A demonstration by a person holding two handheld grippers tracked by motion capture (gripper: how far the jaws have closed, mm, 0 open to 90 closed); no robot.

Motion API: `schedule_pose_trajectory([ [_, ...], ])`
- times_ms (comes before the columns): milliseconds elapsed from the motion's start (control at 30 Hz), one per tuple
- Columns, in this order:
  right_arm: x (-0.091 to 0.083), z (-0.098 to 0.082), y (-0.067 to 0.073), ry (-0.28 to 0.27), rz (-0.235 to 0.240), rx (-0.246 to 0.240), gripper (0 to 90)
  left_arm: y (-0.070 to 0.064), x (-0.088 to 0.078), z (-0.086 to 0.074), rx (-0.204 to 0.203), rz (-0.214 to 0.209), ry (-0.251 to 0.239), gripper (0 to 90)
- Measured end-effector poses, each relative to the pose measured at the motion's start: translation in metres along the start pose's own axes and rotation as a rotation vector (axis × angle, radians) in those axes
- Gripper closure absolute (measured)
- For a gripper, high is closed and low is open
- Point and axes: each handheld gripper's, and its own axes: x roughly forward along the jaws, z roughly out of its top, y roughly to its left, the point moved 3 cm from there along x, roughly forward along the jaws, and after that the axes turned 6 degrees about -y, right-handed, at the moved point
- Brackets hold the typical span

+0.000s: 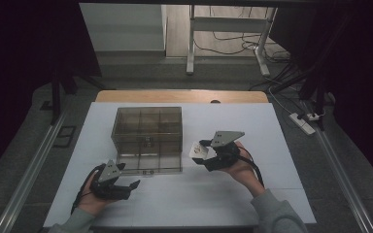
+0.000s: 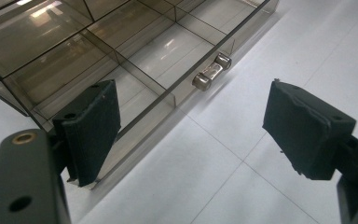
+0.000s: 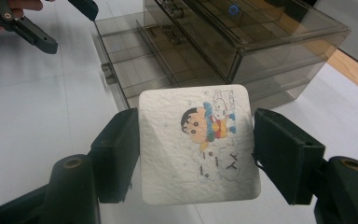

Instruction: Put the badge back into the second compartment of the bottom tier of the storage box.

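On the white worktop (image 1: 223,194) stands a smoky plastic drawer box (image 1: 147,127), its bottom drawer (image 1: 148,163) pulled open. At four o'clock from it the right tool (image 1: 200,150) clamps a white cartoon tissue pack (image 3: 198,144); the left tool (image 1: 132,186) gapes wide, empty. The soft pack could snag on the drawer dividers (image 2: 121,63). Its print is too small to read.

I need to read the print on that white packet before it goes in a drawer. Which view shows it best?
The right gripper view: the white cartoon-printed packet faces the camera, clamped between the right gripper's fingers. The high view shows it as a small white patch; the left gripper view looks at the open drawer.
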Motion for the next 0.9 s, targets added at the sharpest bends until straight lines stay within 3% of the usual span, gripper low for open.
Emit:
schedule_pose_trajectory([
  [900, 0.026, 0.014, 0.007, -0.014, 0.029, -0.012, 32.6, 0.000, 0.001, 0.000, 0.002, -0.004, 0.000, 18.7],
])
